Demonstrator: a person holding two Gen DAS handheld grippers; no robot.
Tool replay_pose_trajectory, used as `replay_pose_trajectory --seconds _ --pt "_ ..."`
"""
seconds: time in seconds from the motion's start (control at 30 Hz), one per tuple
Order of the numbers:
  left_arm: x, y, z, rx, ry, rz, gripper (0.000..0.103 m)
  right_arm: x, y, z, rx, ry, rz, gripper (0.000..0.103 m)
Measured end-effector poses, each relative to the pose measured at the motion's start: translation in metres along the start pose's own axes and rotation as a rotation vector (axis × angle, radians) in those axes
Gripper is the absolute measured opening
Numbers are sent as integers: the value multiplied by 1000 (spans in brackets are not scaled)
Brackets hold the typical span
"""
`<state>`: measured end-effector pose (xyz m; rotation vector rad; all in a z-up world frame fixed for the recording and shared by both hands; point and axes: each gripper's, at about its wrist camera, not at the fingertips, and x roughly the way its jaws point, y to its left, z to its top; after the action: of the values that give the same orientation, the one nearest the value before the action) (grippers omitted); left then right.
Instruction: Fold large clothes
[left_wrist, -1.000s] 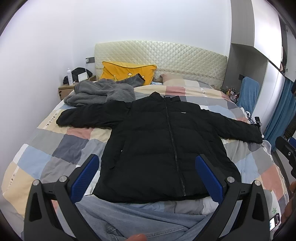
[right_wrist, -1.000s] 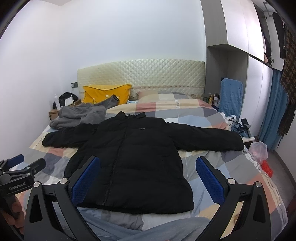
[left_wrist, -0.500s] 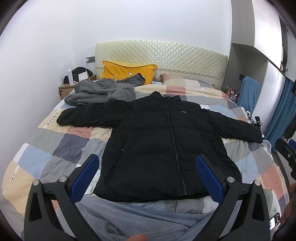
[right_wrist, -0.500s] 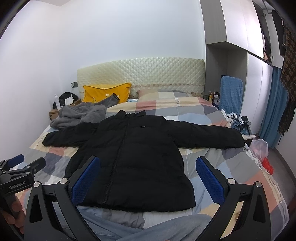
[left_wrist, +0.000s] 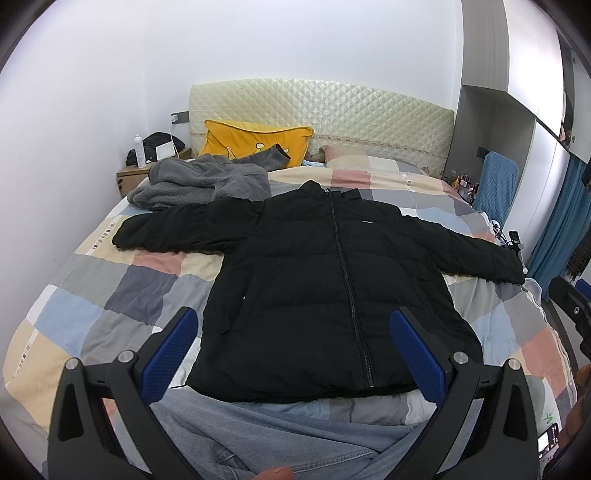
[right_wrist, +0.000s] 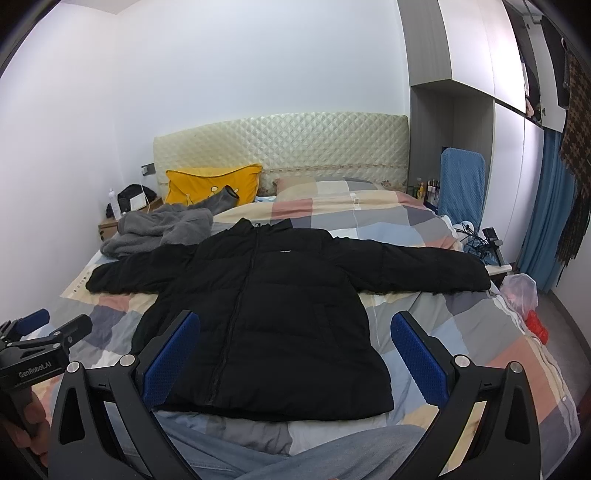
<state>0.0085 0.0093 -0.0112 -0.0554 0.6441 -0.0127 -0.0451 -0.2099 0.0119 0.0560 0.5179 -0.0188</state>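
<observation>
A black puffer jacket (left_wrist: 321, 284) lies flat and zipped on the checked bedspread (left_wrist: 122, 295), front up, both sleeves spread out to the sides. It also shows in the right wrist view (right_wrist: 266, 310). My left gripper (left_wrist: 293, 350) is open and empty, held above the jacket's hem. My right gripper (right_wrist: 295, 350) is open and empty, also above the hem. The left gripper shows at the left edge of the right wrist view (right_wrist: 33, 350).
A grey fleece garment (left_wrist: 199, 181) lies crumpled at the bed's far left beside a yellow pillow (left_wrist: 255, 142). A nightstand (left_wrist: 136, 177) with a bottle stands left of the bed. A blue chair (right_wrist: 461, 184) and a plastic bag (right_wrist: 521, 291) are at the right. Denim-clad legs (left_wrist: 280, 439) are at the near edge.
Both grippers have stayed open. The views have shifted only slightly; the jacket has not moved.
</observation>
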Motion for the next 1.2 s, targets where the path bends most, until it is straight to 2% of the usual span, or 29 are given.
replay_pose_trajectory --seconds 1.2 --pt "7 -11 2 8 12 -22 103 12 -10 -1 -1 8 15 103"
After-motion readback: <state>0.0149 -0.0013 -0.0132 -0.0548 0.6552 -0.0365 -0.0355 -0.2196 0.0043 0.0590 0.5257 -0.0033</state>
